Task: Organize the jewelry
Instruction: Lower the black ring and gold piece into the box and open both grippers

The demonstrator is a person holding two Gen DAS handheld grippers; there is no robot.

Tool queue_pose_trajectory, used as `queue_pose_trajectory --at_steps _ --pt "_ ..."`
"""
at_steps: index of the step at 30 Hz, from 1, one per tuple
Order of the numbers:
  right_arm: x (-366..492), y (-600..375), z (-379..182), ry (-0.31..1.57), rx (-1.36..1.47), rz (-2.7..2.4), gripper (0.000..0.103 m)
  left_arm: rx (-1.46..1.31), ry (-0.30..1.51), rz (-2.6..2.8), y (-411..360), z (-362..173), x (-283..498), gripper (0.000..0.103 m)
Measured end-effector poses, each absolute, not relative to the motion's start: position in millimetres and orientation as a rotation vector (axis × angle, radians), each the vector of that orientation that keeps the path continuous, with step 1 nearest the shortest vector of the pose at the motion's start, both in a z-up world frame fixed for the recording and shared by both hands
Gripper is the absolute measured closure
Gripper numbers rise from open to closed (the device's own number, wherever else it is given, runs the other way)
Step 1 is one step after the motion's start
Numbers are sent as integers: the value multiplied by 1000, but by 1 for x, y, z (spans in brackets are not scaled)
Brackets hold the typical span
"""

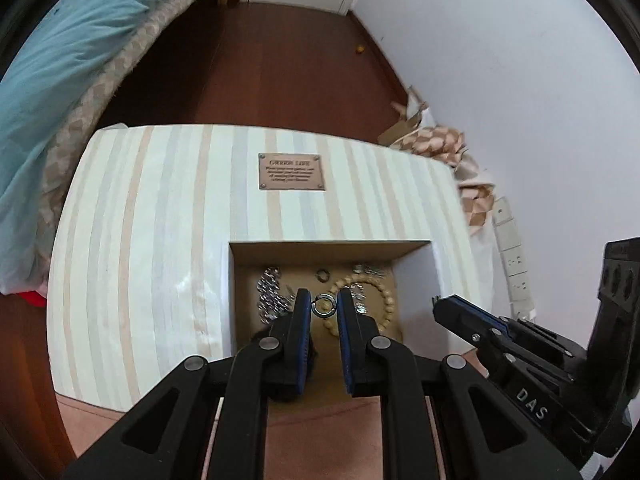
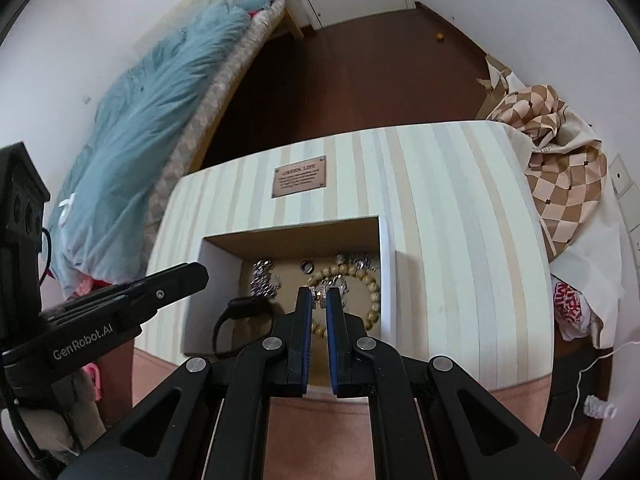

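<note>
An open white box (image 1: pixel 416 280) with a brown floor holds the jewelry: a silver chain (image 1: pixel 270 292), a wooden bead bracelet (image 1: pixel 386 300) and a small dark ring (image 1: pixel 322 275). My left gripper (image 1: pixel 324 307) hangs above the box, shut on a small silver hoop (image 1: pixel 324 306) pinched between its blue pads. In the right wrist view my right gripper (image 2: pixel 319 296) is shut on a tiny gold-toned piece (image 2: pixel 321 295) above the bead bracelet (image 2: pixel 370 284). A black wristband (image 2: pixel 240 320) lies at the box's (image 2: pixel 388 280) near left corner. The two grippers hover side by side.
The box rests on a striped pale top (image 1: pixel 140 240) bearing a copper plaque (image 1: pixel 291 172). A bed with a blue blanket (image 2: pixel 152 120) is to the left and crumpled checkered cloth (image 2: pixel 560 160) to the right. Dark wooden floor (image 1: pixel 260 60) lies beyond.
</note>
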State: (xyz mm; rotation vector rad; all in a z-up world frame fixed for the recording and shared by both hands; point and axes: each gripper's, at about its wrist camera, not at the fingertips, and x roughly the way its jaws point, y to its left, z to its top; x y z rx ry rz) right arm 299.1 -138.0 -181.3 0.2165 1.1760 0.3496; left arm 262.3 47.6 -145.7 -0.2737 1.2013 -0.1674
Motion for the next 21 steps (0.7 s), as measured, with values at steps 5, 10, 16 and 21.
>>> queue_pose_trajectory --at_steps 5,10,16,21 --pt "310 -135 -186 1232 189 339 93 -272 1255 -132 52 -154 277 86" --pt "305 -137 -177 1220 163 322 72 -226 1198 -56 64 -143 274 37" --pt "291 -139 -164 1195 108 283 55 -185 1150 16 79 -130 255 12" --pt "269 -141 -157 1165 -4 187 26 -128 1108 94 84 -125 228 5"
